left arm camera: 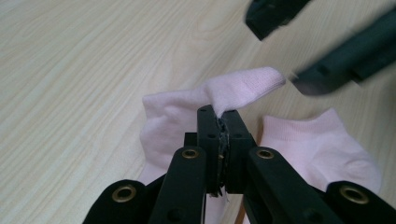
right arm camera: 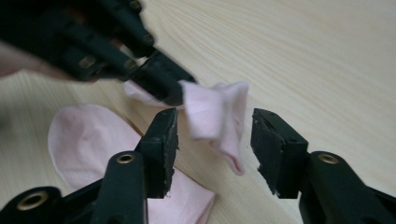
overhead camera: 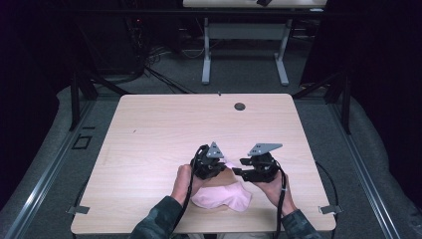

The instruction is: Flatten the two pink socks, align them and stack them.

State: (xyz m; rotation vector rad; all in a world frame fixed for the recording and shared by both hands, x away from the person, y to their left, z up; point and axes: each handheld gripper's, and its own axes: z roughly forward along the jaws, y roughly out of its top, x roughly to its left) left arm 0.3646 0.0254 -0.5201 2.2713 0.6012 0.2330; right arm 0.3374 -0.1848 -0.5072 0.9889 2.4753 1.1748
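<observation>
Your left claw (left arm camera: 219,122) is clamped on a fold of one pink sock (left arm camera: 243,86), lifting its cuff off the bench (overhead camera: 164,124) near your edge. Your right claw (right arm camera: 214,140) stands wide, its jaws either side of that raised cuff without touching. A second pink sock (left arm camera: 327,149) lies flat just beside.

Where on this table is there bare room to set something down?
The light wooden table is bare across its far half, around the dark grommet, and along its left side. The near middle is crowded: pink socks and both hand-held grippers.
</observation>
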